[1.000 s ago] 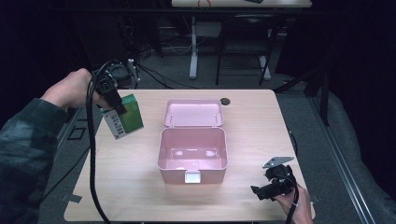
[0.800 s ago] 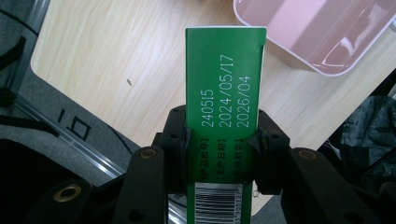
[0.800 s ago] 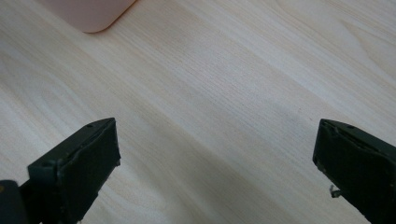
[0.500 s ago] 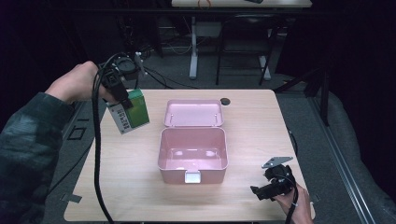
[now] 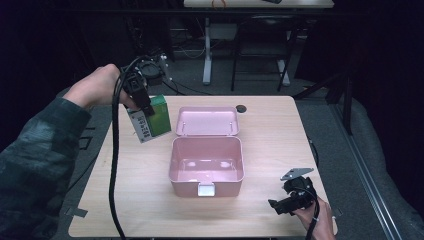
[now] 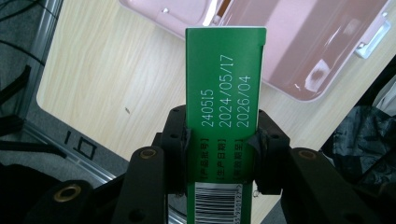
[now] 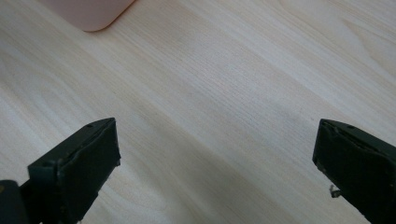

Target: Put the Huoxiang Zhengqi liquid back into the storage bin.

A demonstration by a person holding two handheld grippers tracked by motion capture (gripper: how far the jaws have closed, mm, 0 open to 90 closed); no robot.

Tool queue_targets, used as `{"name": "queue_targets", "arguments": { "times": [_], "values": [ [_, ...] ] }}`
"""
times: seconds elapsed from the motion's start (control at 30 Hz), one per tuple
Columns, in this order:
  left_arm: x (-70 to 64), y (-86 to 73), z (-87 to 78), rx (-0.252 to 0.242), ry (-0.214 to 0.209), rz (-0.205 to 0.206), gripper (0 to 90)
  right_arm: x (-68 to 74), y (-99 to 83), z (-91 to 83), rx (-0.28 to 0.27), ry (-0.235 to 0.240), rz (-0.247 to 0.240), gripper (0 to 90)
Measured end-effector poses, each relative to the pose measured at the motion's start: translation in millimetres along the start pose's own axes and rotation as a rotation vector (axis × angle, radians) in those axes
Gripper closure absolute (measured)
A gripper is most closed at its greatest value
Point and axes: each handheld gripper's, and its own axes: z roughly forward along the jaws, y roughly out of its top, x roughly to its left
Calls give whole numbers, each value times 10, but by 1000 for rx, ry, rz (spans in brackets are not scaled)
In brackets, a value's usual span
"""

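Left gripper [image 5: 142, 102] is clamped on your green carton [image 5: 152, 118], held in the air at upper left of the high view, long axis tilted down. Pink box [image 5: 207, 162] sits open lower right of it. Right gripper [image 5: 292, 197] idles, jaws spread, bottom right.

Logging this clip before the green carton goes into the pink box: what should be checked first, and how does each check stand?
1. Left gripper shut on green carton: ok.
2. Carton lifted off table: ok.
3. Pink box lid open, inside free: ok.
4. Carton over the box opening: not ok, it hangs left of the box.
5. Right gripper open, away from the box: ok.
6. Carton fits inside: cannot tell.
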Motion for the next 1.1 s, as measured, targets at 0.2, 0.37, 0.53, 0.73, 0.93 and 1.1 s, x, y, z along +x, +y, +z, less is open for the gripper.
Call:
{"name": "queue_targets", "arguments": {
  "times": [0.2, 0.37, 0.53, 0.73, 0.93, 1.1],
  "values": [
    [-60, 120, 14, -2, -7, 23, 636, -6, 2, -1, -3, 7, 10, 0],
    [-127, 227, 12, -19, -15, 52, 636, -10, -8, -9, -4, 4, 6, 0],
    [-201, 312, 1, -33, -19, 76, 636, 10, 9, 11, 0, 10, 1, 0],
    [-265, 377, -21, -52, -19, 102, 636, 6, 3, 19, 2, 12, 6, 0],
    [-329, 440, 3, -70, -36, 124, 637, 6, 3, 19, 2, 12, 4, 0],
    [-373, 513, 74, -73, -44, 143, 636, 6, 8, 24, 10, 12, -3, 0]
  ]
}}
